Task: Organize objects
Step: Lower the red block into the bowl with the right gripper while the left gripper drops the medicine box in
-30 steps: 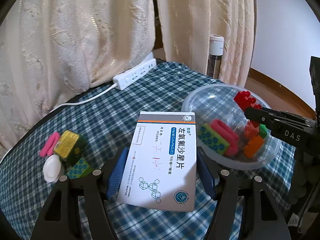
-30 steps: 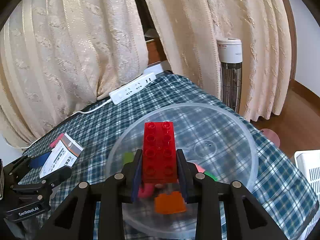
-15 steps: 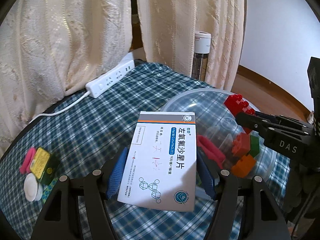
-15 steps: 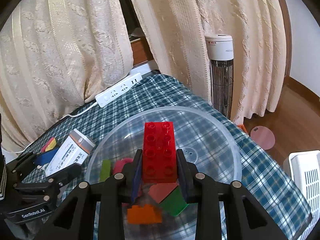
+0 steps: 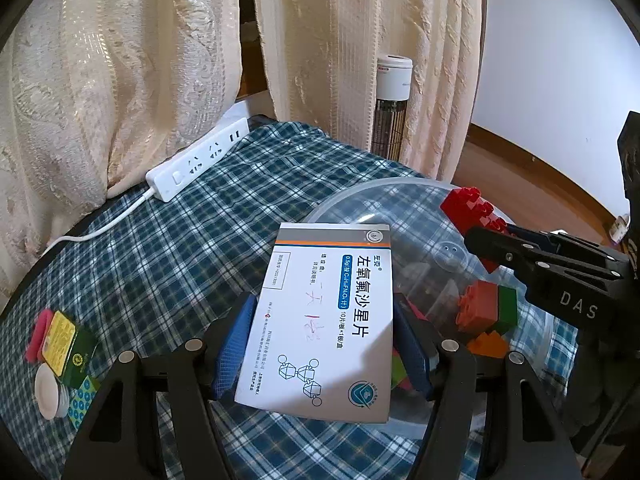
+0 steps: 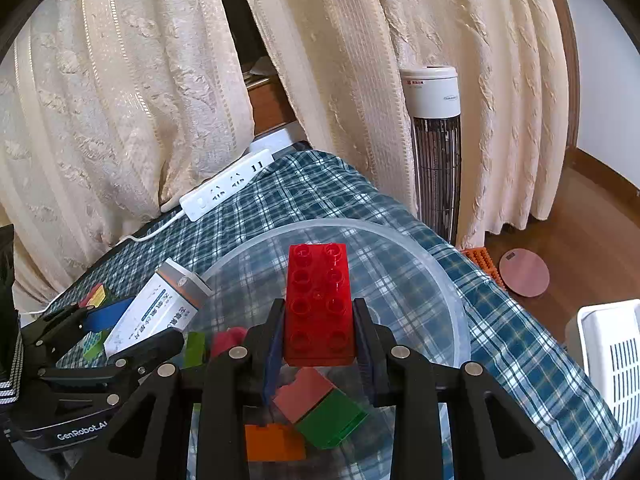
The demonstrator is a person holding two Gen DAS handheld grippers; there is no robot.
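Gripping a white medicine box [image 5: 328, 316] flat between its blue pads, the left gripper [image 5: 322, 340] holds it over the near rim of the clear plastic bowl [image 5: 360, 208] — box face up, printed side toward the camera, part of it overlapping the bowl's edge. Right gripper [image 6: 320, 332] is clamped on a red building brick [image 6: 319, 300], studs up, held above the bowl's inside. Bowl sits on the blue plaid tablecloth [image 5: 168, 248] and already has loose bricks in it — an orange one [image 6: 274, 442], a green one [image 6: 332, 416], a reddish one [image 6: 304, 390], more on the left side partly hidden. From the left wrist view the red brick shows at the far side of the bowl, pinched in the other tool's black fingers. Left on the cloth, well apart from the bowl: a yellow-green packet [image 5: 70, 346], a pink piece [image 5: 38, 334] and a white round lid [image 5: 50, 396] bunched together. White power strip [image 5: 198, 158] lies by the cream curtains [image 5: 120, 60].
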